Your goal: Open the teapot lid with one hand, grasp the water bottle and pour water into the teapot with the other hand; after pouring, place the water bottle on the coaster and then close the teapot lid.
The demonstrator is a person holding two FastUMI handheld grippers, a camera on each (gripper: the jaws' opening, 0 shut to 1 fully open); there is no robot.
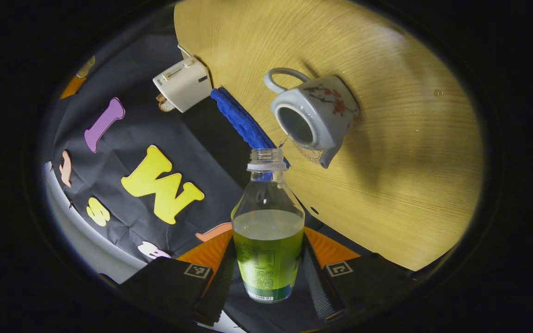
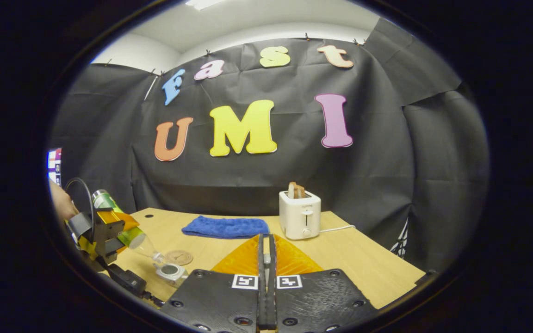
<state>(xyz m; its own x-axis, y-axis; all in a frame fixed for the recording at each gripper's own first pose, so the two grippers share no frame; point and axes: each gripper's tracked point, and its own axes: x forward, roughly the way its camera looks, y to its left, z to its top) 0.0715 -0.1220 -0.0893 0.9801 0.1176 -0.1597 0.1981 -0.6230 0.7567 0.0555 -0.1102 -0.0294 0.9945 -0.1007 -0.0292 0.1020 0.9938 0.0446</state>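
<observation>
Your left gripper (image 1: 269,273) clamps the bottle (image 1: 268,231), long axis running forward from the jaws, open neck aimed at the lidless teapot (image 1: 315,118) just ahead. Your right gripper (image 2: 266,277) fingers are pressed together; whether they pinch the lid cannot be told.

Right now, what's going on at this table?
A person is working two hand-held claws. The left claw is clamped on an uncapped water bottle, tipped so its mouth points at the open teapot on the wooden table. No stream is visible that I can make out. The right claw is shut and raised; whether it holds the lid is unclear. A coaster lies beside the teapot.
</observation>
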